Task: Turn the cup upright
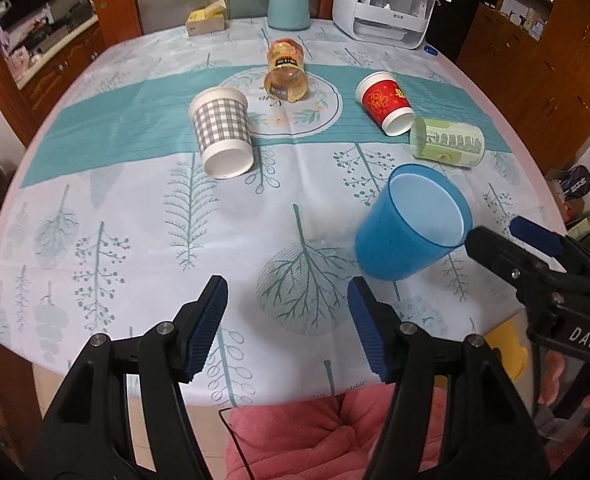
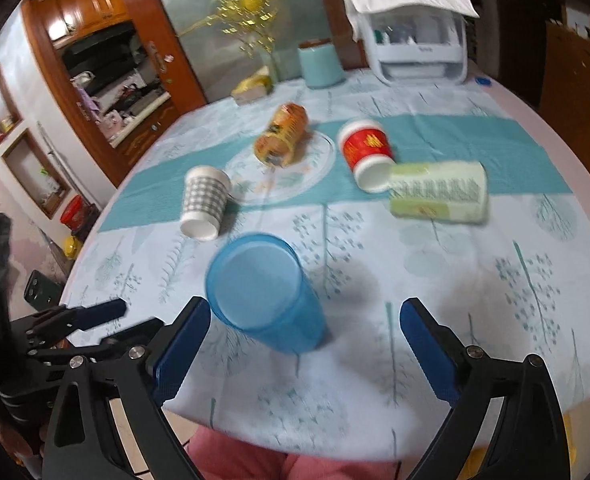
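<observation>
A blue plastic cup stands upright on the tablecloth, mouth up, near the front right; it also shows in the right wrist view. My right gripper is open, with the cup just ahead of its left finger, not touching. It shows in the left wrist view just right of the cup's rim. My left gripper is open and empty, left of the cup near the table's front edge. Several other cups lie on their sides: a grey checked one, a red one, a green one and a clear orange one.
A teal canister, a white appliance under a cloth and a yellow box stand at the far edge. Wooden cabinets flank the table. A pink cushion is below the front edge.
</observation>
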A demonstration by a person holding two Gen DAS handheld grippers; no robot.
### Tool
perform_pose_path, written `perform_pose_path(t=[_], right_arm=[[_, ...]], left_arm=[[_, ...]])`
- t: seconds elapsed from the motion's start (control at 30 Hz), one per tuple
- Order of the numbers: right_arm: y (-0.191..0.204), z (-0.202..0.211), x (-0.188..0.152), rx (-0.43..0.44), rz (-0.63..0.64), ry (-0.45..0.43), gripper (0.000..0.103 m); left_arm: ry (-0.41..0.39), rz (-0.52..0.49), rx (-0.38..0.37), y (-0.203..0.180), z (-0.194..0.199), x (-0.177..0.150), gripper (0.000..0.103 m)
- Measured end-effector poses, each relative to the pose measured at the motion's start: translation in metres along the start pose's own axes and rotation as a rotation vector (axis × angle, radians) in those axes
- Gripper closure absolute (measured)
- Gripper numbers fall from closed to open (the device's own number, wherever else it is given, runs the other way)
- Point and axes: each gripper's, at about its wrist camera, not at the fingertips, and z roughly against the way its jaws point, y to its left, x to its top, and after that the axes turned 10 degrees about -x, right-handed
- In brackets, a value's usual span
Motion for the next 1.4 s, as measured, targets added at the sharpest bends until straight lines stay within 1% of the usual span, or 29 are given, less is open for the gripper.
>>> perform_pose_path(t=[0.13, 0.33, 0.43, 0.53, 0.6, 0.67, 0.7, 0.77, 0.83, 0.93, 1.03, 1.17, 1.23, 1.4], right_arm=[[-0.005, 0.004, -0.006, -0.035, 0.001, 0.04, 0.006], [-0.003, 0.024, -0.012, -0.073, 0.019, 0.044, 0.006], [0.002, 0.037, -0.01, -0.069, 0.026, 0.056, 0.006], [0.005, 0.055, -0.008, -0.047, -0.009, 0.043, 0.006], [0.006, 0.065, -0.005, -0.036, -0.049, 0.035, 0.006], [0.005, 0.073, -0.003, -0.019, -0.1, 0.047, 0.006], [0.005, 0.077, -0.002, -0.003, -0.113, 0.041, 0.006], [0.007, 0.085, -0.002, -0.012, -0.108, 0.012, 0.006], [0.009, 0.092, -0.003, -0.037, -0.111, -0.015, 0.006], [0.008, 0.096, -0.008, -0.027, -0.128, -0.031, 0.006], [0.006, 0.096, -0.016, -0.027, -0.134, -0.038, 0.006], [0.017, 0.099, -0.023, -0.103, -0.063, -0.064, 0.005], [0.02, 0.097, -0.024, -0.101, -0.045, -0.07, 0.005], [0.027, 0.097, -0.025, -0.075, -0.038, -0.062, 0.004]], left_arm=[[-0.032, -0.006, 0.045, -0.009, 0.013, -0.004, 0.043], [-0.085, -0.014, 0.129, -0.024, 0.036, -0.004, 0.043], [-0.113, -0.018, 0.16, -0.031, 0.049, -0.001, 0.043], [-0.148, 0.006, 0.148, -0.034, 0.063, 0.003, 0.043], [-0.176, 0.026, 0.125, -0.037, 0.073, 0.005, 0.039], [-0.206, 0.022, 0.139, -0.042, 0.081, 0.005, 0.037], [-0.224, 0.011, 0.156, -0.047, 0.085, 0.004, 0.036], [-0.241, 0.006, 0.167, -0.05, 0.089, 0.003, 0.035], [-0.246, 0.026, 0.165, -0.048, 0.091, 0.001, 0.028], [-0.231, 0.077, 0.149, -0.041, 0.088, -0.004, 0.02], [-0.188, 0.094, 0.154, -0.037, 0.077, -0.01, 0.017], [-0.146, 0.123, 0.174, -0.03, 0.068, -0.016, 0.014], [-0.138, 0.14, 0.18, -0.027, 0.065, -0.017, 0.013], [-0.153, 0.156, 0.195, -0.022, 0.067, -0.018, 0.013]])
